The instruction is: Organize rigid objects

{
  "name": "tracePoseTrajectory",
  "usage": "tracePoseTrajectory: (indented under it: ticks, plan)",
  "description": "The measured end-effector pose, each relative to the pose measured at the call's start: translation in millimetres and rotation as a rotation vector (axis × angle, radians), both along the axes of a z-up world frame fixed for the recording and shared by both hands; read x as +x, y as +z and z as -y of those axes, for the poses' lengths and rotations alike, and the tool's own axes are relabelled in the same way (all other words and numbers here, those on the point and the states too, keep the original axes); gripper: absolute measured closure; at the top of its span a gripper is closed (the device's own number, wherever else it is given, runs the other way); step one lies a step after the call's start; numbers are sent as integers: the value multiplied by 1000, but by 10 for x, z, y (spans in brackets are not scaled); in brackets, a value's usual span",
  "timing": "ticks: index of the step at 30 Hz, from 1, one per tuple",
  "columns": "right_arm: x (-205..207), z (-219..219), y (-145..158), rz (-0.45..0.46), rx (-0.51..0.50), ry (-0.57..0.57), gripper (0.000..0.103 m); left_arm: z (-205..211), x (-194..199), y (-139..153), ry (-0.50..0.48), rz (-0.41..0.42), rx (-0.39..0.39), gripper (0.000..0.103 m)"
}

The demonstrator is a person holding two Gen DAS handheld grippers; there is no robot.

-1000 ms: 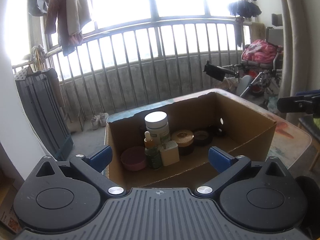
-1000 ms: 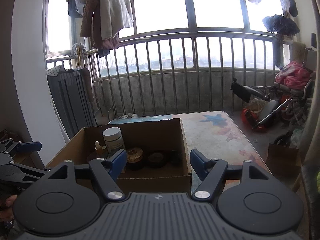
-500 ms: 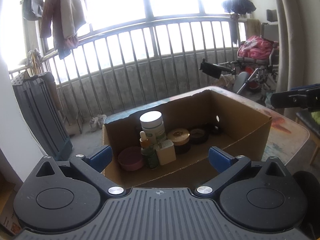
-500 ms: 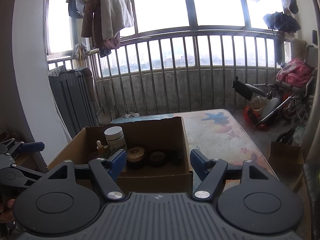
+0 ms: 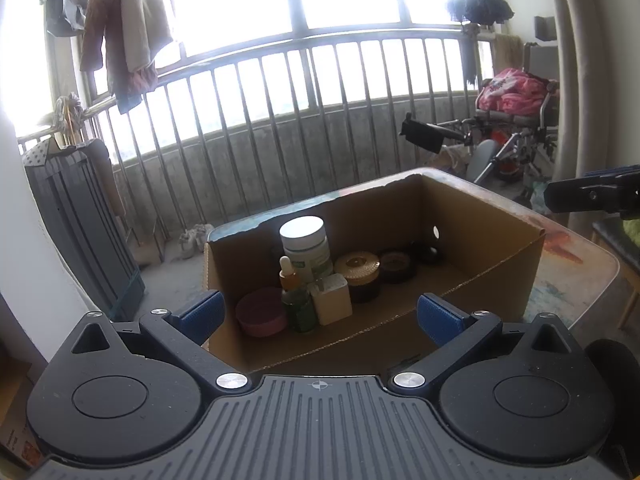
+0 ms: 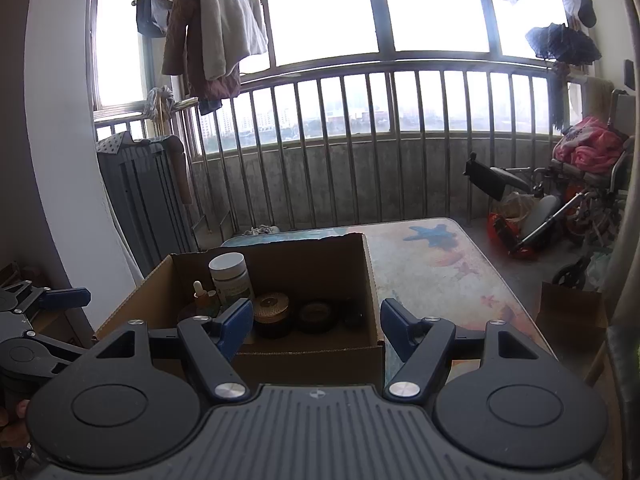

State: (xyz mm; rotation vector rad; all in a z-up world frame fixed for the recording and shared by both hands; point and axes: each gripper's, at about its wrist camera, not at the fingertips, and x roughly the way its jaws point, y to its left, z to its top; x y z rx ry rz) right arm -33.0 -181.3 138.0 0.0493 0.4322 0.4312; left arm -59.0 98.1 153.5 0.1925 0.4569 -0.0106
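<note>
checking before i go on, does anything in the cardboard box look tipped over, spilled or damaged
Nothing looks tipped or spilled. The white-lidded jar, dropper bottle, small cream box, pink dish and gold-lidded jar all sit upright. The only flaw is the cardboard box itself: its back rim is ragged and torn.

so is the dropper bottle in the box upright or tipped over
Upright: the dropper bottle stands in the cardboard box with its white dropper tip pointing up, beside the white-lidded jar.
</note>
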Motion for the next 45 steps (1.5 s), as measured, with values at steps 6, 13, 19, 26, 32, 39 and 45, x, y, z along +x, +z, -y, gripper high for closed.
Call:
tracePoseTrajectory:
  ticks: [6,13,19,26,32,39,45]
  plan:
    - [6,-7,-6,-4,-4,-5,30,-9,7,-14,5,-6,0,0]
    - [-4,-15,-12,-7,-5,-2,30,-18,5,-19,9,-7,-3,0]
    - [-11,-16,-19,-10,-6,-2,30,-26,7,-21,5,-11,-9,0]
    - [2,-15,-25,-13,-7,-2,30,-18,-1,-53,8,-18,-6,0]
    - [-6,-16,-34,-14,-9,1,29,-6,-4,-65,15,-20,6,0]
    - [9,-32,-40,-20,-17,1,26,14,-20,-87,11,-31,-6,0]
    - [18,-63,-40,-21,-28,14,26,38,-35,-134,11,-48,2,0]
